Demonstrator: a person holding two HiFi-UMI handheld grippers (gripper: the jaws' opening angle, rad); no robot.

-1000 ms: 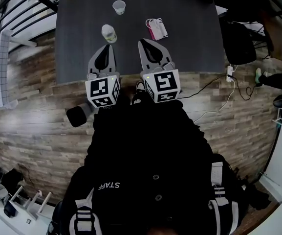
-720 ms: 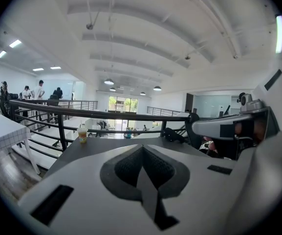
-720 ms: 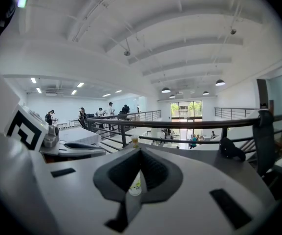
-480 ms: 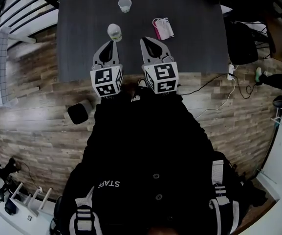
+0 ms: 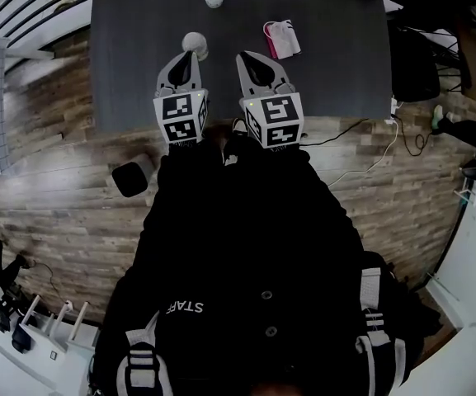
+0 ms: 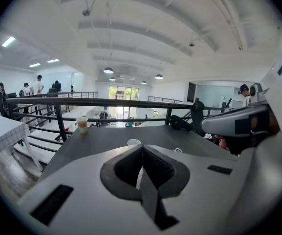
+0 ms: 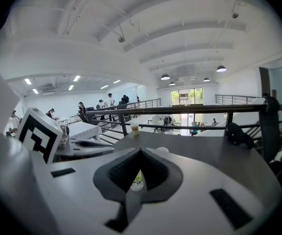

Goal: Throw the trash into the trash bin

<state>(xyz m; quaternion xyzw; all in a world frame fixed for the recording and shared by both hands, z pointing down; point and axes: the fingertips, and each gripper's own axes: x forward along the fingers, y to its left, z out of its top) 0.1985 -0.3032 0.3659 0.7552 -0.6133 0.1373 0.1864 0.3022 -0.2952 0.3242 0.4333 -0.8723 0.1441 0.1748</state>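
One view, the head view, shows the trash bin [image 5: 130, 178].

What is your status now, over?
Left gripper and right gripper shut, empty, above table edge. Small bottle just ahead of left gripper. Black bin on floor, left side. Nothing seen in the way.

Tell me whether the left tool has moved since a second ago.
Yes. The left tool has advanced over the table's near edge toward the bottle.
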